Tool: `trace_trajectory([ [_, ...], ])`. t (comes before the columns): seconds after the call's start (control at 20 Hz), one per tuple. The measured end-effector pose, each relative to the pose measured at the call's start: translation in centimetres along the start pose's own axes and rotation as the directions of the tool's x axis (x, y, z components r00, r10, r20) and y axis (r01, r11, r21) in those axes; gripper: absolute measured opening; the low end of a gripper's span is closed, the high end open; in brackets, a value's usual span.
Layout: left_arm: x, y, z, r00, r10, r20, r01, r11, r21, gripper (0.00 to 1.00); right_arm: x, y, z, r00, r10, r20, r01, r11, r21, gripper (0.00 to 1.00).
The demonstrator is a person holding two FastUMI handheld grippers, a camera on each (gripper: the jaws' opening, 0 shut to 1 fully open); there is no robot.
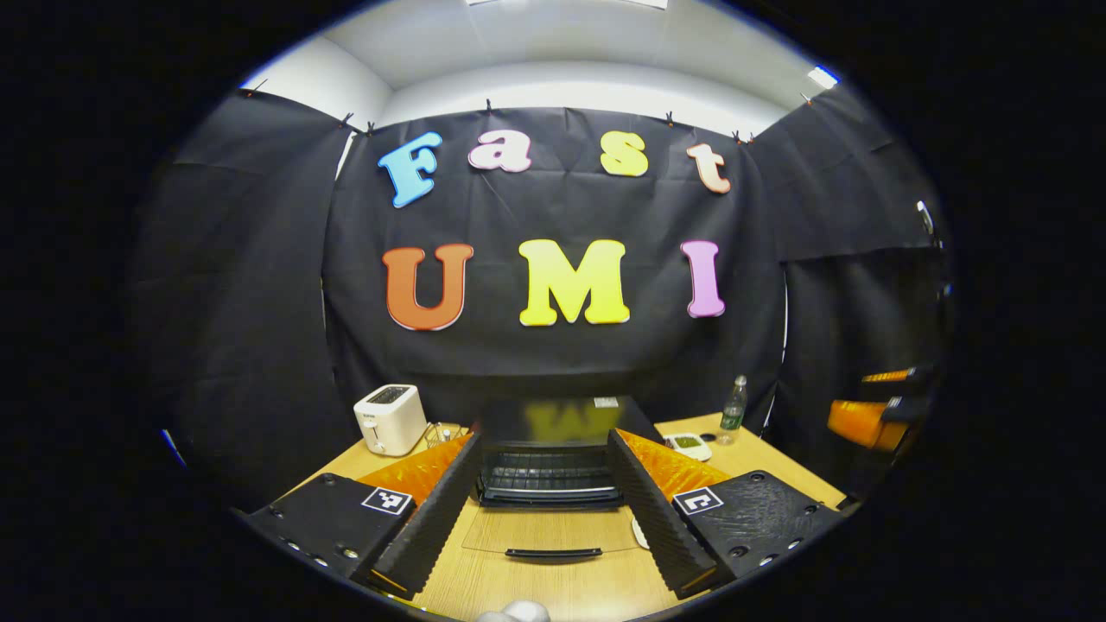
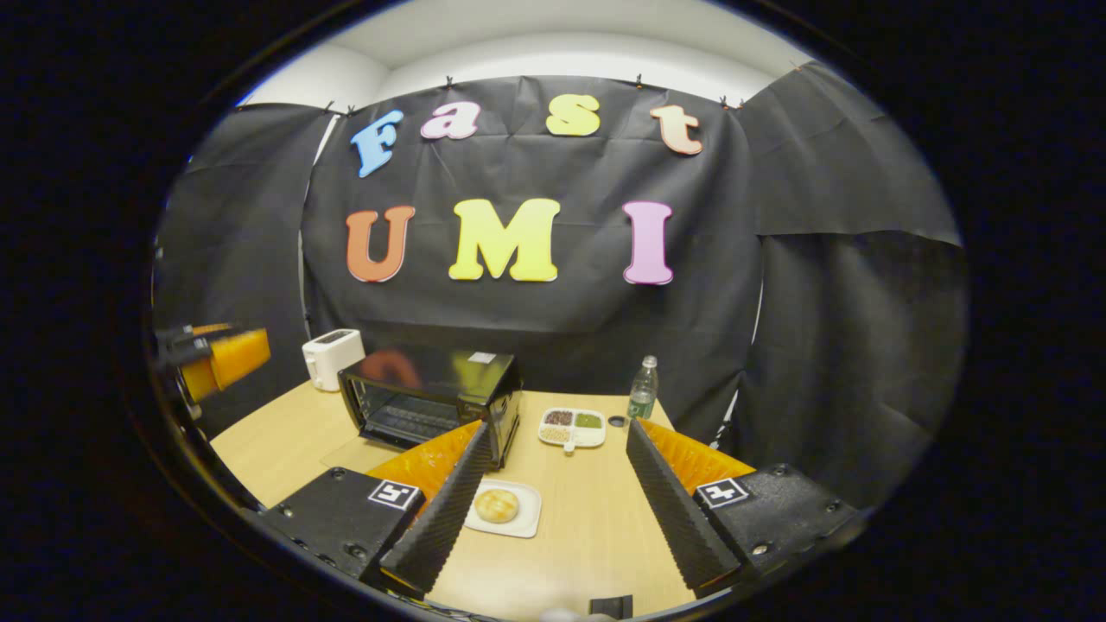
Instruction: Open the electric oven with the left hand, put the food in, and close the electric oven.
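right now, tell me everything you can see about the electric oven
The electric oven is a small black countertop box with a glossy top that mirrors the wall behind it and carries a small pale sticker. It stands on the wooden table, right of the white toaster. Its glass door is folded fully down, lying flat on the table, with a dark bar handle along its front edge. Wire racks show inside; no food is visible in there. Neither gripper touches it.

No legible text on the oven (image 2: 429,399) or toaster (image 1: 390,419)
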State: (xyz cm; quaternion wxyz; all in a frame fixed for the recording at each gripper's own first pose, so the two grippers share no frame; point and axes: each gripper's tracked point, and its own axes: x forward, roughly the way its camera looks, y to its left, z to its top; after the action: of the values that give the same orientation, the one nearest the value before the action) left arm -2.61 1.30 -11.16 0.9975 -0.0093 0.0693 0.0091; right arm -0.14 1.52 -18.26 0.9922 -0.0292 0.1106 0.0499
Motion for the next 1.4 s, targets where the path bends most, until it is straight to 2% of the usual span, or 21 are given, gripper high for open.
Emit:
trace_trajectory([
  [0.15, -1.6, 0.5, 3.6, 0.998, 0.007, 0.062, -0.008, 1.000, 0.006, 0.94, 1.2, 2.0, -5.1, 0.995, 0.029, -0.091, -0.029, 1.000, -0.004, 0.98],
  [0.3, -2.7, 0.9, 5.9, 0.995, 0.015, 0.097, -0.016, 1.000, 0.003, 0.94, 3.5, 3.7, -11.2, 0.979, 0.045, -0.199, -0.041, 0.999, 0.023, 1.00],
  [0.35, -2.9, 0.9, 6.6, 0.994, 0.012, 0.105, -0.012, 1.000, 0.001, 0.94, 4.5, 4.3, -13.0, 0.972, 0.054, -0.229, -0.046, 0.998, 0.037, 0.98],
  [0.5, -3.3, 1.2, 7.3, 0.994, 0.014, 0.110, -0.017, 1.000, 0.025, 0.94, 8.1, 6.3, -17.6, 0.951, 0.085, -0.298, -0.057, 0.993, 0.101, 0.99],
  [0.65, -3.1, 1.7, 7.1, 0.995, 0.020, 0.101, -0.024, 0.999, 0.041, 0.93, 11.5, 7.2, -21.4, 0.930, 0.077, -0.359, -0.040, 0.993, 0.109, 1.00],
  [1.0, -1.8, 2.7, 5.8, 0.998, 0.018, 0.060, -0.022, 0.998, 0.066, 0.94, 17.0, 8.8, -23.4, 0.913, 0.063, -0.403, -0.030, 0.996, 0.087, 0.99],
  [1.25, -0.5, 3.3, 4.9, 0.999, 0.027, 0.039, -0.029, 0.998, 0.051, 0.94, 19.1, 9.7, -24.3, 0.900, 0.063, -0.432, -0.037, 0.997, 0.069, 0.98],
  [1.4, 0.1, 3.6, 4.6, 0.999, 0.028, 0.024, -0.029, 0.999, 0.046, 0.94, 19.7, 9.7, -25.5, 0.883, 0.055, -0.467, -0.027, 0.997, 0.066, 1.00],
])
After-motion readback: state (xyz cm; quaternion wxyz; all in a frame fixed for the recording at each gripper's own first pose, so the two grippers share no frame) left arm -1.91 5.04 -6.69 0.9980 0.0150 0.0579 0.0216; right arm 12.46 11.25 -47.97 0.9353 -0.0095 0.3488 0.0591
